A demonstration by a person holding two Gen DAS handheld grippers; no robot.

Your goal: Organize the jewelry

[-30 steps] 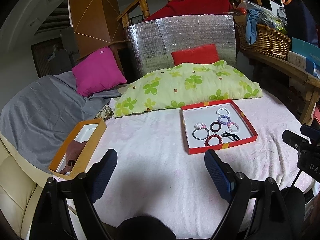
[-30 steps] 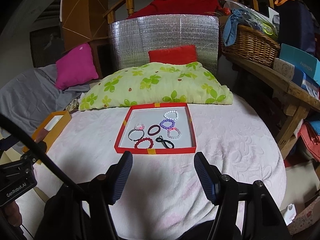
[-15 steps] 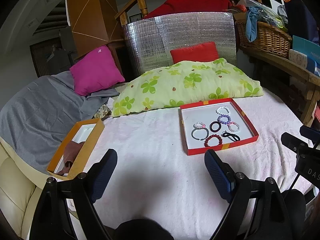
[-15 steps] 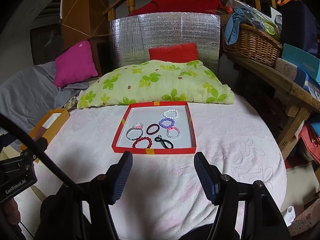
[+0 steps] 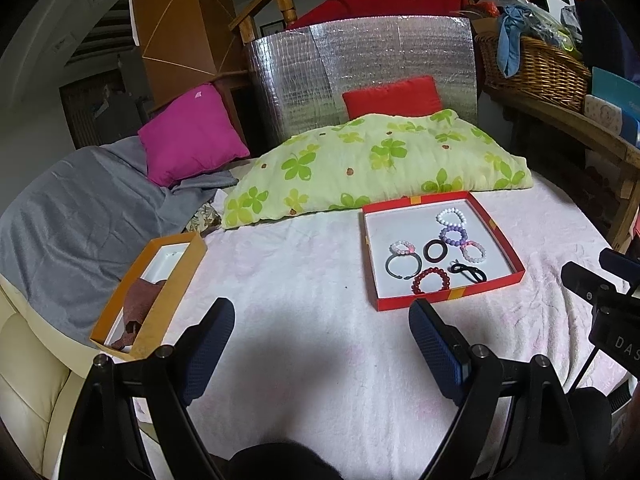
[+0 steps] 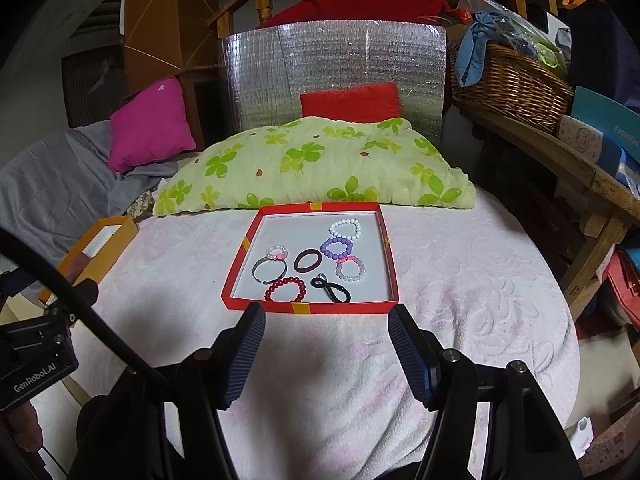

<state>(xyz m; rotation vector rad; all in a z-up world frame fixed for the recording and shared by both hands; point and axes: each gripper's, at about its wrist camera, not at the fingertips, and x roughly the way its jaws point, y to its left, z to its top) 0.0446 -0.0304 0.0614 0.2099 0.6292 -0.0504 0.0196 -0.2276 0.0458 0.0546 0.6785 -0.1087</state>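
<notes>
Seven little rings of jewelry lie in the red box (image 6: pixel 310 308) on the pink blanket (image 6: pixel 460 280). The white bead bracelet (image 6: pixel 345 229) sits at the far side, with the purple bead bracelet (image 6: pixel 337 247) touching it just in front. The pale pink bead bracelet (image 6: pixel 350 269) is near the right wall. The dark round band (image 6: pixel 307 261) is in the middle, the thin grey bangle (image 6: pixel 269 270) and a tiny pink bead ring (image 6: pixel 277 252) are to the left, and the red bead bracelet (image 6: pixel 285 289) and a twisted black band (image 6: pixel 331 288) lie at the near side. They are mixed up and close together, some touching.

An orange box (image 5: pixel 150 292) sits well apart on the left, with a brown cloth thing (image 5: pixel 140 300) in it.

The right gripper (image 6: pixel 326 350) hangs just before the red box, its jaws wide apart and holding nothing. The left gripper (image 5: pixel 322 344) is over bare blanket, also wide apart and holding nothing.

I think whoever picks one up should come straight down on a single ring, pinch one side of it, and not bump its neighbors. The beads look round and slippery, so a slow squeeze seems best
</notes>
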